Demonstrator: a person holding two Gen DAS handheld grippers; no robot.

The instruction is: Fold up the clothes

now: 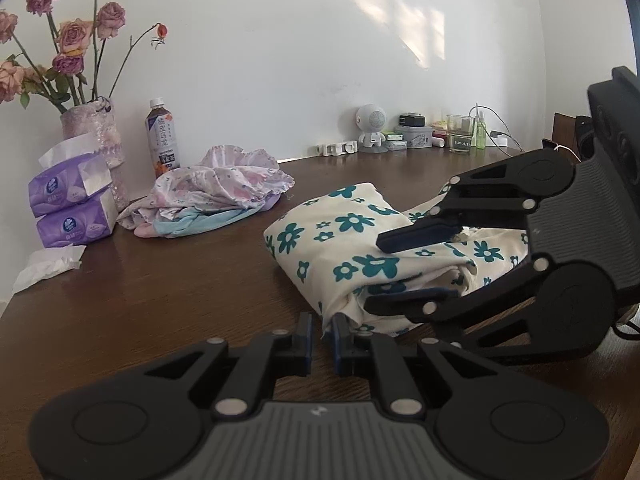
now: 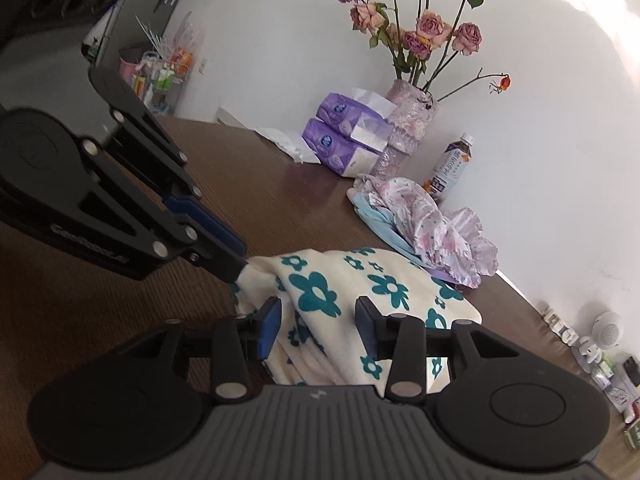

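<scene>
Cream cloth with teal flowers lies folded on the brown counter. Its far edge is hidden behind the right gripper, whose fingers are apart around the bundle. The left gripper has its fingers together on a corner of the cloth. Beyond lie a pile of pink clothes, a vase and a white wall.
</scene>
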